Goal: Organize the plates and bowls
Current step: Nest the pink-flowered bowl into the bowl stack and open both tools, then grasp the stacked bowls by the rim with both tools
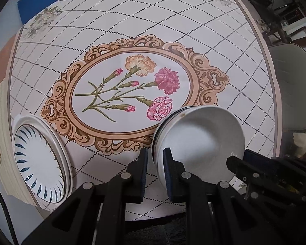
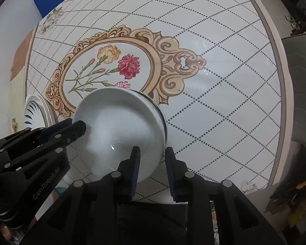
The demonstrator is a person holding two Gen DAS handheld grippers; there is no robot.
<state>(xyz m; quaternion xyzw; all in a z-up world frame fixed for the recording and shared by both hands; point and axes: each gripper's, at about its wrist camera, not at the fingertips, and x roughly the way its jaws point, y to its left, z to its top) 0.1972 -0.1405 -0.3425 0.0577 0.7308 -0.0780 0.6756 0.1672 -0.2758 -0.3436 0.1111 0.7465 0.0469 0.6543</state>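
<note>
At the lower left of the left wrist view, a stack of plates [image 1: 40, 161] with dark blue leaf marks sat near the edge of the bench [image 1: 173, 30], close to a pale wooden box [image 1: 2, 153] at the far left. That stack looked so close to the edge that a bump could have pushed it off. Toward the middle bottom of that view, the left gripper [image 1: 155, 171] had its fingers almost closed, pinching the rim of the top white bowl [image 1: 204, 143]. This bowl sat in a stack of bowls [image 1: 163, 130] with a dark line on the bowl under it. The grip was thin, so the bowl could have slipped if it was lifted fast, or the whole stack could have tipped. At the lower right of that view the right gripper [image 1: 244, 163] was at the other rim. In the right wrist view, the top white bowl [image 2: 120, 126] filled the middle, and the right gripper [image 2: 152, 159] stood a little open around the near rim with its pads not pressing on it, as best I could judge. With only one side held, the bowl could have tilted and clinked on the one below. The left gripper [image 2: 79, 126] reached in from the left.
</note>
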